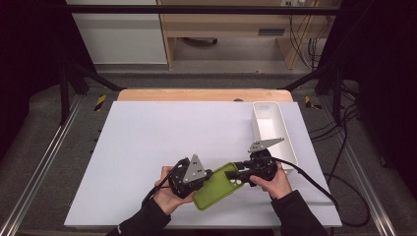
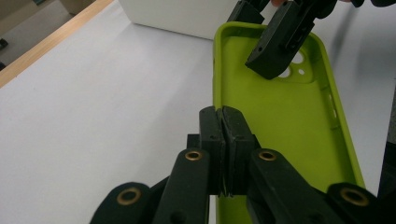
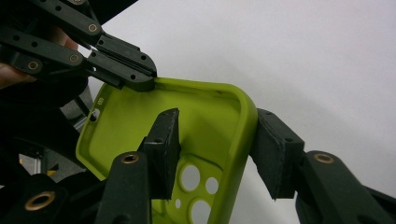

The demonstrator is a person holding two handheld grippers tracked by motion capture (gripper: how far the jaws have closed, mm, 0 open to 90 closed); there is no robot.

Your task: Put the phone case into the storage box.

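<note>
A lime-green phone case (image 1: 216,189) is held off the white table sheet near the front edge, hollow side up. My left gripper (image 2: 223,135) is shut on the case's long side wall (image 2: 217,84). My right gripper (image 3: 219,149) straddles the side wall at the camera-hole end of the case (image 3: 205,112): one pad sits inside the hollow with a gap to the wall, the other is right beside the outer face. In the high view the left gripper (image 1: 209,176) and the right gripper (image 1: 236,174) meet over the case from opposite sides.
A long white bin (image 1: 272,129) stands at the right of the white table sheet (image 1: 162,137), just behind my right hand. A cable (image 1: 314,184) trails off the right gripper toward the table's right edge. A wooden strip borders the sheet's far side.
</note>
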